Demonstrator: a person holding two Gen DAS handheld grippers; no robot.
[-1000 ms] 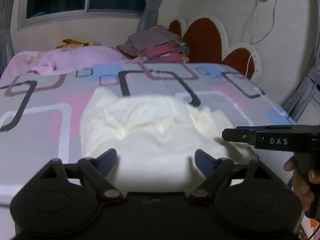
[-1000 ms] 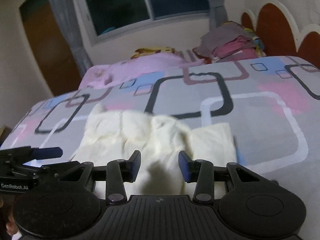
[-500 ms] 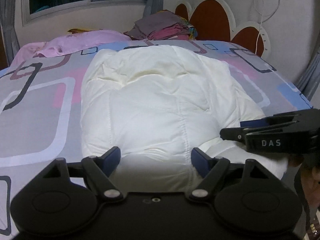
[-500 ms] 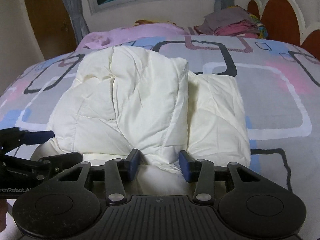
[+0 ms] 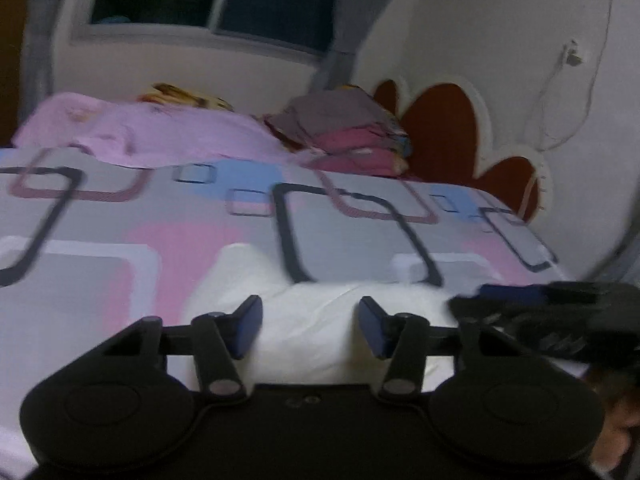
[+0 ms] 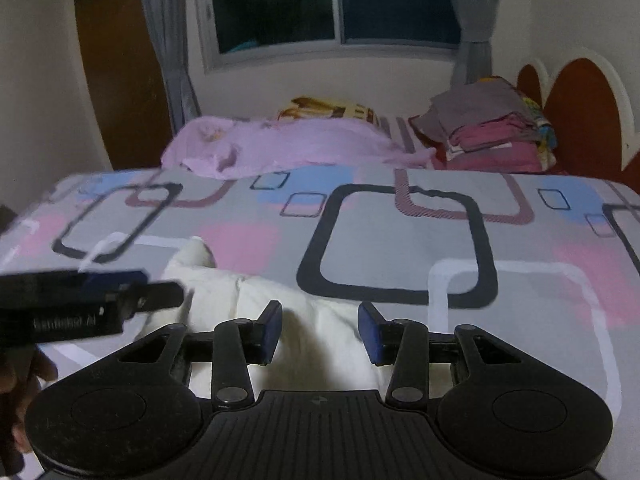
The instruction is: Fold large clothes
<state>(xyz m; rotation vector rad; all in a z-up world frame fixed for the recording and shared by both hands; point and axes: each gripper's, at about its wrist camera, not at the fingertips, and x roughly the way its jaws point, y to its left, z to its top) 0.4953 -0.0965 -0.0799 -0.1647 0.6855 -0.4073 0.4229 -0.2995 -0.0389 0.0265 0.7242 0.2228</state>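
A cream puffy jacket (image 5: pixel 248 276) lies low on the patterned bed sheet (image 5: pixel 100 280), at the near edge of the bed. In the left wrist view my left gripper (image 5: pixel 310 328) has jacket fabric filling the gap between its blue pads, and its jaws are closing. The picture there is blurred. In the right wrist view the jacket (image 6: pixel 224 296) also sits between the pads of my right gripper (image 6: pixel 320 334), which is shut on a thick fold. Each gripper shows in the other's view, the right gripper (image 5: pixel 480 296) on the right and the left gripper (image 6: pixel 160 288) on the left.
A pink blanket (image 5: pixel 152 136) and a stack of folded clothes (image 5: pixel 348 132) lie at the far end of the bed, by the red scalloped headboard (image 5: pixel 440 136). A window (image 6: pixel 332 0) with grey curtains is behind. A hand (image 6: pixel 20 380) holds the left gripper.
Half a second ago the jacket filled both views, spread far up the bed. Now only a low part shows at the near edge and more bed is visible. The left jaws have narrowed.
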